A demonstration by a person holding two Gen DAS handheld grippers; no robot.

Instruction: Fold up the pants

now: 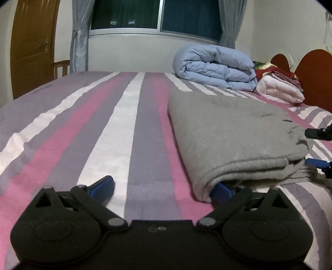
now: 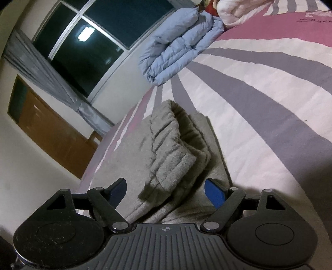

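Note:
The grey pants (image 1: 232, 133) lie folded into a thick pad on the striped bed sheet (image 1: 124, 124). My left gripper (image 1: 164, 188) stands wide open at the pad's near left corner. Its right fingertip (image 1: 221, 190) is tucked under the folded edge and its left fingertip (image 1: 105, 184) rests over bare sheet. My right gripper (image 1: 307, 147) shows at the pad's right end. In the right wrist view the right gripper (image 2: 167, 190) is open, with the pants' ribbed waistband (image 2: 172, 145) bunched between the jaws and touched by neither pad.
A folded light-blue duvet (image 1: 215, 68) and a pink blanket (image 1: 278, 89) lie at the far right of the bed by the red headboard (image 1: 315, 76). A window (image 1: 155, 16), grey curtains (image 1: 78, 41) and a wooden door (image 1: 33, 45) stand beyond.

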